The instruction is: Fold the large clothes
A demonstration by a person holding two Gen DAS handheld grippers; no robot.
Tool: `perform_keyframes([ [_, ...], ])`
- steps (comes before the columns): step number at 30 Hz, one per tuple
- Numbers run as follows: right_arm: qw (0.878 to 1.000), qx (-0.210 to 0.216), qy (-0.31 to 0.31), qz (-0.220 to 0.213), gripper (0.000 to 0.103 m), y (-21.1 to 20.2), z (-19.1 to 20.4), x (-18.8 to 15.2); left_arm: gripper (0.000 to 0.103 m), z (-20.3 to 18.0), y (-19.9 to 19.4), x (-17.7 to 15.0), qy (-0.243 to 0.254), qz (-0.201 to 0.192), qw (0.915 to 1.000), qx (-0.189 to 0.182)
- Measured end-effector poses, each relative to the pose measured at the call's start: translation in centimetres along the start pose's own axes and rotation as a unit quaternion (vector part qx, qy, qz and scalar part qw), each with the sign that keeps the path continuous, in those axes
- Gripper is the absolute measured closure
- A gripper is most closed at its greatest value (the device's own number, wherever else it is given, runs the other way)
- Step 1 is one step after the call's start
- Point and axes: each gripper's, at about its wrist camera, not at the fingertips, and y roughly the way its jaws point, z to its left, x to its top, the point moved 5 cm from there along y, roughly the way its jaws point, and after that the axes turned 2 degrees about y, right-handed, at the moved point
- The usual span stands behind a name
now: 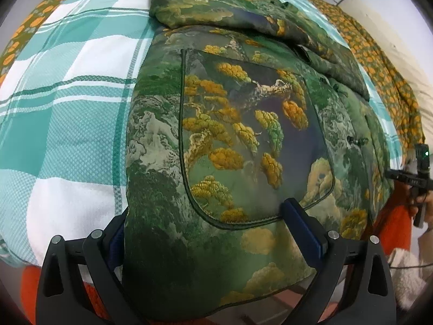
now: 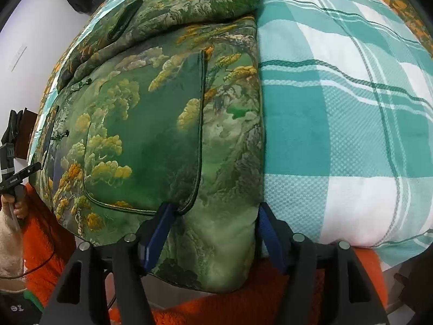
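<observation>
Both grippers, left (image 1: 208,216) and right (image 2: 213,216), straddle the jacket's (image 1: 243,135) near hem, jaws spread. Likely positioned to pinch and fold it toward the far side of the bed (image 1: 67,94).

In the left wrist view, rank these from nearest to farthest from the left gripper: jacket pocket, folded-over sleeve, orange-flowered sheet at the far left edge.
From the left gripper:
1. Jacket pocket, straight ahead, its lower hem between the fingers.
2. Folded-over sleeve, beyond the pocket, across the jacket's far end.
3. Orange-flowered sheet, far upper left past the plaid blanket.
</observation>
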Motion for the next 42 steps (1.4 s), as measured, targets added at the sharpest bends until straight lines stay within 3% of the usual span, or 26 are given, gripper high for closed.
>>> perform_keyframes([
  [6, 0.999, 0.011, -0.006, 0.034, 0.036, 1.1, -0.1, -0.6, 0.005, -0.4, 0.4, -0.4, 0.015, 0.017, 0.9997, 0.013],
  [8, 0.999, 0.026, -0.019, 0.037, 0.043, 0.9, 0.4, -0.6, 0.009, -0.9, 0.5, -0.6, 0.026, 0.027, 0.999, 0.023],
  [9, 0.999, 0.032, -0.025, 0.034, 0.05, 0.7, 0.8, -0.5, 0.016, -1.2, 0.4, -0.7, 0.038, 0.033, 0.9982, 0.033],
  [10, 0.998, 0.035, -0.034, 0.028, 0.066, 0.4, 1.2, -0.5, 0.025, -1.4, 0.2, -0.9, 0.049, 0.037, 0.9971, 0.045],
  [11, 0.999, 0.032, -0.036, 0.022, 0.076, 0.1, 1.7, -0.4, 0.03, -1.7, 0.1, -1.0, 0.058, 0.042, 0.9958, 0.057],
  [13, 0.999, 0.042, -0.03, 0.007, 0.086, -0.8, 2.0, -0.1, 0.062, -2.0, -0.3, -1.1, 0.065, 0.046, 0.9945, 0.068],
  [16, 0.997, 0.076, -0.014, -0.021, 0.09, -2.6, 2.9, 0.6, 0.086, -2.3, -1.2, -0.7, 0.061, 0.049, 0.9948, 0.066],
  [21, 0.987, 0.14, 0.001, -0.08, 0.091, -6.3, 4.7, 2.3, 0.092, -3.0, -4.1, 0.0, 0.041, 0.019, 0.9981, 0.041],
  [25, 0.98, 0.165, -0.005, -0.112, 0.091, -8.2, 6.3, 2.9, 0.092, -3.0, -7.4, 0.1, 0.02, -0.015, 0.9997, 0.008],
  [30, 0.976, 0.181, -0.014, -0.121, 0.091, -9.5, 6.5, 1.8, 0.092, -3.3, -9.4, -0.8, 0.019, -0.023, 0.9995, -0.008],
  [34, 0.976, 0.185, -0.016, -0.117, 0.091, -10.0, 5.9, 0.1, 0.092, -3.0, -10.3, -3.5, 0.023, -0.01, 0.9997, -0.006],
  [40, 0.97, 0.218, 0.01, -0.11, 0.091, -11.8, 4.0, -2.4, 0.092, -2.1, -14.4, -8.3, 0.009, -0.006, 0.9994, -0.033],
  [42, 0.969, 0.222, 0.011, -0.112, 0.091, -12.7, 3.9, -2.7, 0.092, -1.8, -15.9, -8.6, -0.006, -0.013, 0.9985, -0.053],
])
